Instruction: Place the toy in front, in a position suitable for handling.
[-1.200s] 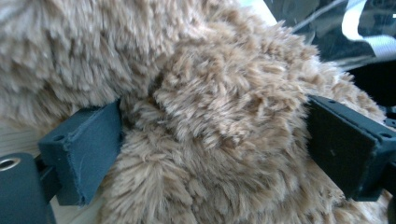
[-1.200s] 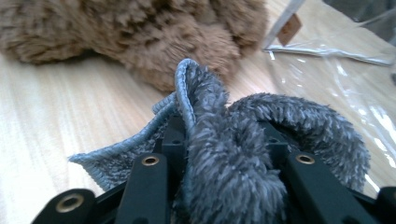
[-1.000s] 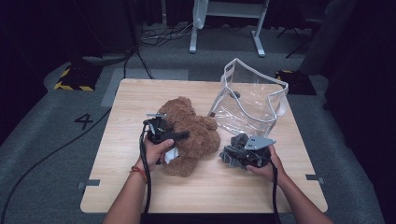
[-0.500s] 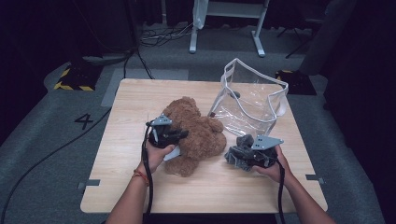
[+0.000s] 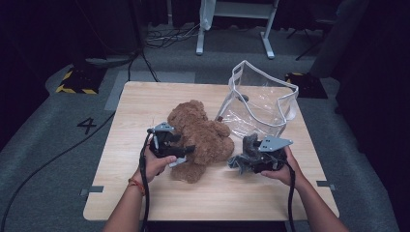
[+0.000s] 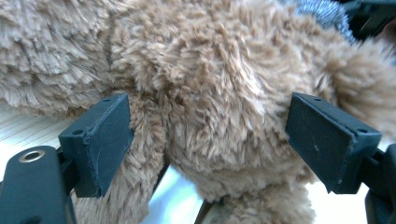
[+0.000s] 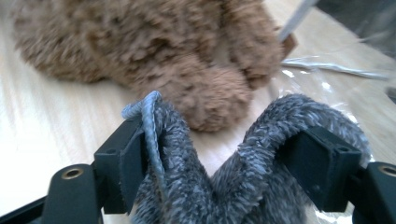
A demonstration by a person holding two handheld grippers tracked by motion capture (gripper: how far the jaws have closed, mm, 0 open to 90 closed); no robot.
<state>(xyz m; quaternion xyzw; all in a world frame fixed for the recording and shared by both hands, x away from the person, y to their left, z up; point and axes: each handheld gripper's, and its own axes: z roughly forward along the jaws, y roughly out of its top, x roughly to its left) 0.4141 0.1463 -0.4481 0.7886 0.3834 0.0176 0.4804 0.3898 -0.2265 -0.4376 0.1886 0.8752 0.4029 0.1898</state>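
Note:
A brown plush bear (image 5: 200,137) lies in the middle of the wooden table (image 5: 145,106). My left gripper (image 5: 186,153) is at the bear's near left side. In the left gripper view its jaws (image 6: 208,140) stand wide, having just been opening, with a furry limb of the bear (image 6: 210,93) between them. My right gripper (image 5: 244,157) is right of the bear, with a grey fuzzy cloth (image 5: 249,142) at its tips. Its jaws (image 7: 224,163) have just been opening. The grey cloth (image 7: 275,121) hangs slack over and between them, and the bear (image 7: 163,46) lies beyond.
A clear plastic bag (image 5: 261,104) with white trim stands open at the back right of the table, just behind the right gripper; its edge (image 7: 327,70) appears in the right gripper view. Cables run across the floor behind the table.
The right gripper and the grey cloth have edged a little to the right, off the bear. The left hand has hardly shifted.

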